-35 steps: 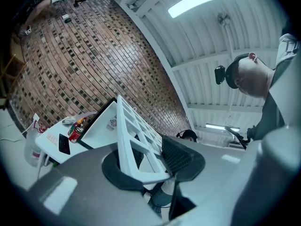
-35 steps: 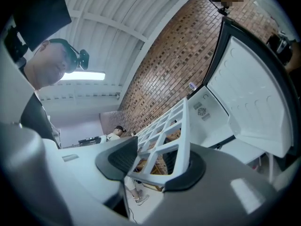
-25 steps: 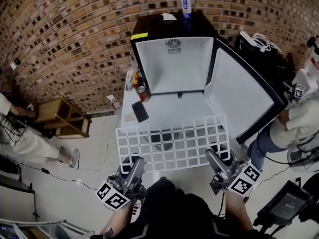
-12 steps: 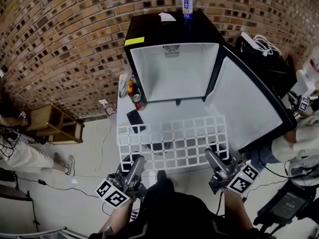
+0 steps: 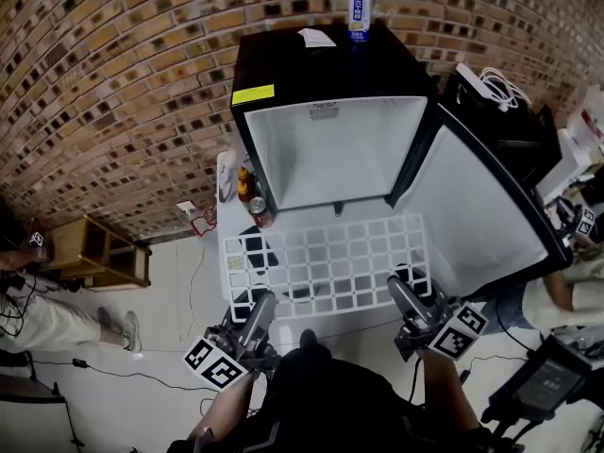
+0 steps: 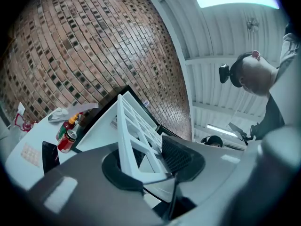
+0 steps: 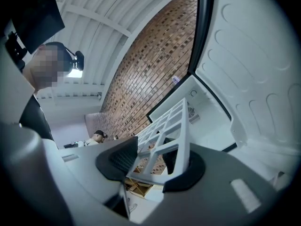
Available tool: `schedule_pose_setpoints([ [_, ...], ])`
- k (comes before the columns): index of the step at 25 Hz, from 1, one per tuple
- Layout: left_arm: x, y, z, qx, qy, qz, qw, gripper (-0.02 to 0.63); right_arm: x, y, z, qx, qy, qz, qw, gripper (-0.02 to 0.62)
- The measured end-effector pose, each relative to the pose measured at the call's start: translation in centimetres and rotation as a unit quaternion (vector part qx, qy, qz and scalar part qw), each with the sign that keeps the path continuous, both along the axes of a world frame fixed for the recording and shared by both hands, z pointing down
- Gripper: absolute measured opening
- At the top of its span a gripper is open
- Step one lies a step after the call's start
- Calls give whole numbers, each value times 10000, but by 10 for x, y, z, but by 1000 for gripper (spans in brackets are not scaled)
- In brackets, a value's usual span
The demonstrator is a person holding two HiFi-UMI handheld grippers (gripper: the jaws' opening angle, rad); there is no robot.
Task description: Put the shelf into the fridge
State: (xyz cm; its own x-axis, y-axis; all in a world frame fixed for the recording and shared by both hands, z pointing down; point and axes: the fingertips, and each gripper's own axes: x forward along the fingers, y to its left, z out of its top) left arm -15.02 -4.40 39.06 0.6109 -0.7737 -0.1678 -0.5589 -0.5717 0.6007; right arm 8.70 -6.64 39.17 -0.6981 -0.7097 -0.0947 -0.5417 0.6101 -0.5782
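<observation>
The black fridge (image 5: 330,64) stands open, its white inside (image 5: 330,149) bare and its door (image 5: 477,215) swung out to the right. A white grid shelf (image 5: 326,262) is held level in front of the opening, its far edge near the fridge's lower lip. My left gripper (image 5: 247,307) is shut on the shelf's near left edge. My right gripper (image 5: 408,291) is shut on the near right edge. In the left gripper view the shelf (image 6: 134,126) runs edge-on from the jaws of the left gripper (image 6: 150,166). In the right gripper view the shelf (image 7: 169,126) leaves the right gripper (image 7: 155,166) toward the fridge (image 7: 202,109).
A drink can (image 5: 358,14) and a paper (image 5: 316,37) sit on top of the fridge. Left of it, a white table (image 5: 225,253) carries sauce bottles (image 5: 246,185), a red can (image 5: 260,212) and a phone (image 5: 255,246). A wooden rack (image 5: 99,253) stands left. People are at both sides.
The shelf and both grippers have moved forward toward the fridge; the shelf's far edge is now close to the opening. Both grips are unchanged.
</observation>
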Motion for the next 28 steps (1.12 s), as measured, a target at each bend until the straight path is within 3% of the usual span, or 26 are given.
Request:
schedule_pose_setpoints([
  [5,-6,-31,-4,107,-35,266,9996,110,-3,-26,6,109,-57,146,9998,173],
  [11,-19,-70,15,-71,53,545,9985,112,-21,-61,13,-299,59,329,9990,175],
  [17,-5,-96,27,-189,-18,831,9964,112,-6,-87,31,-524,-30,471,9975,178],
  [28,22,-145,62,-642,3,563,9963,114,22,-144,63,-830,26,345,9960,178],
])
